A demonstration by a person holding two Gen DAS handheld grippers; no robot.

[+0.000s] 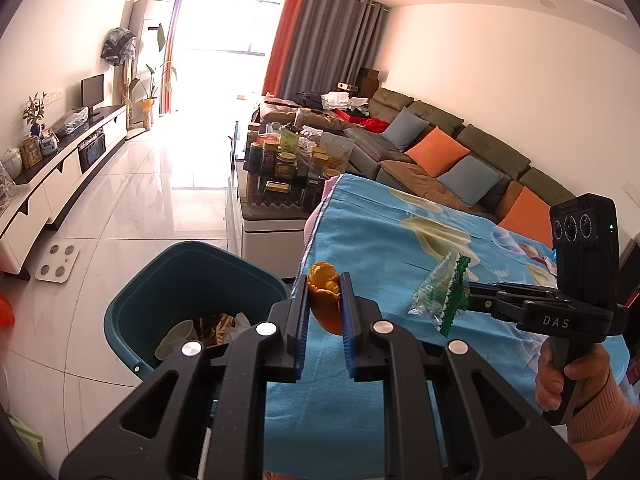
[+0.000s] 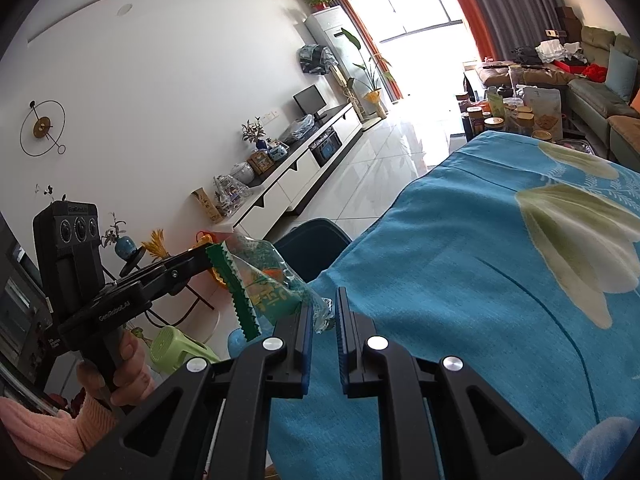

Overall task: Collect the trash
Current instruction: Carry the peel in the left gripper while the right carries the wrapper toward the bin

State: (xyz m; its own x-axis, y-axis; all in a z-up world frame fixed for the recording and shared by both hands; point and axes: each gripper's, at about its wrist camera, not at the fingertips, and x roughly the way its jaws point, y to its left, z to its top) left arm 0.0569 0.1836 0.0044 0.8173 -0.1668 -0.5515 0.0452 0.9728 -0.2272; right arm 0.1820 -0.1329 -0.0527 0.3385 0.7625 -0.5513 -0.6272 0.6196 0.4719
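Both grip trash: left gripper curled orange peel, right gripper green-edged clear plastic wrapper. Teal plastic bin lies lower left, beside the left jaws.

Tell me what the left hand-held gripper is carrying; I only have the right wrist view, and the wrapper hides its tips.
Observer: The left hand-held gripper is shut on a piece of orange peel.
Operator: Is the bin empty? I see only a bit of its rim.
Observer: No. The blue bin holds a paper cup and some crumpled trash.
Operator: Where does my right one grip the wrapper?
Observer: In the left wrist view, the right hand-held gripper clamps the green wrapper at its serrated edge, above the blue tablecloth.
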